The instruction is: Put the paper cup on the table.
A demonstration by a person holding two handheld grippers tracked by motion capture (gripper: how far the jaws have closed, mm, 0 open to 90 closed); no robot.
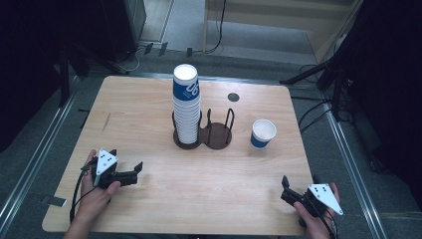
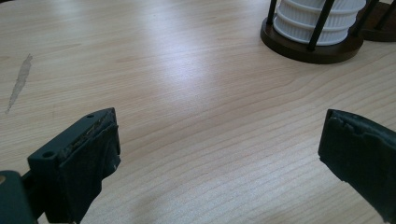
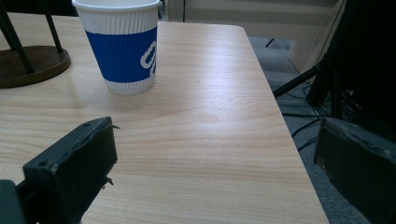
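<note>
A tall stack of blue-and-white paper cups [image 1: 187, 102] stands in the left ring of a dark wooden two-ring holder [image 1: 217, 137]; its right ring is empty. A single cup [image 1: 263, 133] stands upright on the table to the right of the holder. My left gripper [image 1: 135, 173] rests open near the front left and holds nothing; in its own view [image 2: 219, 154] the bottom of the stack [image 2: 317, 21] is far ahead on the right. My right gripper [image 1: 284, 190] is open at the front right, and the single cup [image 3: 123, 46] stands ahead of its [image 3: 215, 158] left jaw.
The light wooden table [image 1: 149, 199] has a small dark round insert [image 1: 233, 97] near its far edge and a pale scuff [image 2: 19, 81] on its left part. The right edge of the table [image 3: 285, 140] runs close by the right gripper, with stand legs and cables on the floor beyond.
</note>
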